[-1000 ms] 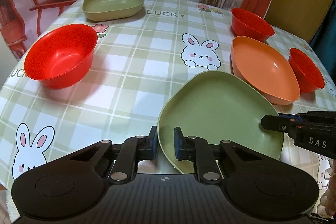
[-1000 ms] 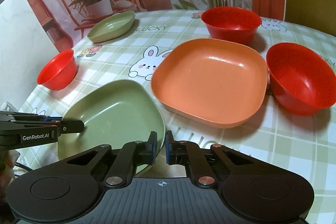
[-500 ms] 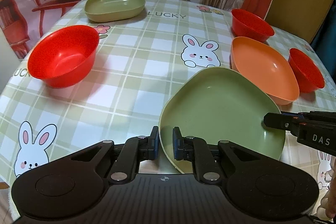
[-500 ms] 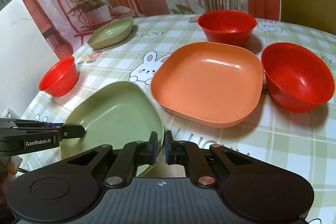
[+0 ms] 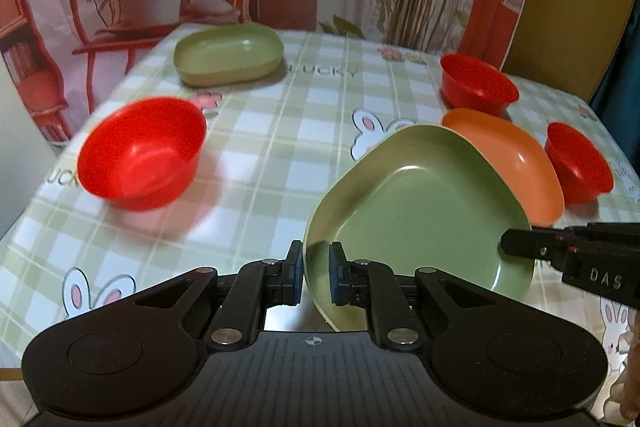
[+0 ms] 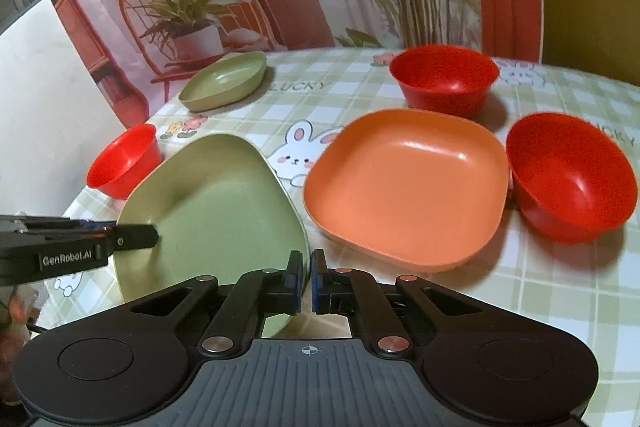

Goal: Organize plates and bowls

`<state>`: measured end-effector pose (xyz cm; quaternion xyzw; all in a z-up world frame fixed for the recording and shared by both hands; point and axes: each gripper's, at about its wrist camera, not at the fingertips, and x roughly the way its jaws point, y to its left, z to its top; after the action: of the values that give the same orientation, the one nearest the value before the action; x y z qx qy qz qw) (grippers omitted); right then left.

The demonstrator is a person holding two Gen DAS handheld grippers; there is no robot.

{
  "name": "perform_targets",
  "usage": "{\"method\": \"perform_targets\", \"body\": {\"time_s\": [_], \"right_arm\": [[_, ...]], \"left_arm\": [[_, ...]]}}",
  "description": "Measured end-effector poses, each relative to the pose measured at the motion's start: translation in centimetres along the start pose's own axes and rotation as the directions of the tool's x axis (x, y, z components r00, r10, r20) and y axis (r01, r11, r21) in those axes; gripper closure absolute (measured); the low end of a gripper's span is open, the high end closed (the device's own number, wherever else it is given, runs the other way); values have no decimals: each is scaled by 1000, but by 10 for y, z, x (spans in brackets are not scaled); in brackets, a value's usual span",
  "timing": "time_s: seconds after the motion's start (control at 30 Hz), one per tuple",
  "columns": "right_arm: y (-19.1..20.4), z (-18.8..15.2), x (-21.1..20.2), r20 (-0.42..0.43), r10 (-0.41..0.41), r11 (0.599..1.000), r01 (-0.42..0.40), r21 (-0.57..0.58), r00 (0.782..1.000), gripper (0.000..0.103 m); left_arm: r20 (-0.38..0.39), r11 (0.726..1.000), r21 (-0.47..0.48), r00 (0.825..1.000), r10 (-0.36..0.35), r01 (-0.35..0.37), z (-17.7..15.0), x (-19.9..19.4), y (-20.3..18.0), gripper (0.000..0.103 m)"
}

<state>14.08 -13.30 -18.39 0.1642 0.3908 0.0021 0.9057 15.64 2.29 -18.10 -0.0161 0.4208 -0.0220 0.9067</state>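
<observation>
The desk (image 5: 280,131) fills both views, covered in a green checked cloth with rabbits. In the left wrist view the green plate (image 5: 420,211) takes the lower right of the frame, tilted, its far edge raised and overlapping the orange plate (image 5: 520,155) behind it. In the right wrist view the same green plate (image 6: 212,203) lies lower left and the orange plate (image 6: 404,187) sits flat at centre right, the two apart there.

The left gripper (image 5: 316,273) has its jaws clamped on the green plate's near rim at bottom centre of its own view. The right gripper (image 6: 307,281) has its jaws clamped on the plate's opposite rim, at bottom centre of its view.

A second green plate (image 5: 228,55) rests at the upper left of the left view, near the desk's far edge. Four red bowls stand around: one large (image 5: 140,151) at middle left of the left view, one (image 6: 444,77) beyond the orange plate, one (image 6: 570,179) just to its right, nearly touching it, and the small-looking one (image 6: 124,161) at the left edge of the right view, which is the first bowl again.
</observation>
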Motion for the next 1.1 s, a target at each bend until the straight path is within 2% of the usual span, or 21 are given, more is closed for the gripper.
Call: {"method": "perform_targets", "body": {"time_s": [0.3,0.6,0.87,1.1], "right_arm": [[-7,13,-9,53,18,999,-20,38,998,99],[-19,21,-22,106,7,997,-15,82,994,98],[-50,16,-34,122,-35,985,14,173,992,98],[-75,8,-38,114,-85,969,55,242,990,96]], "left_arm": [[43,1000,-14,999,3,-3,20,-6,-3,89],[74,1000,12,997,-26,25,41,-6,-15,89],[68,990,100,992,-110,103,60,4,-38,89],[29,973,168,985,-167,160,73,30,-65,89]]}}
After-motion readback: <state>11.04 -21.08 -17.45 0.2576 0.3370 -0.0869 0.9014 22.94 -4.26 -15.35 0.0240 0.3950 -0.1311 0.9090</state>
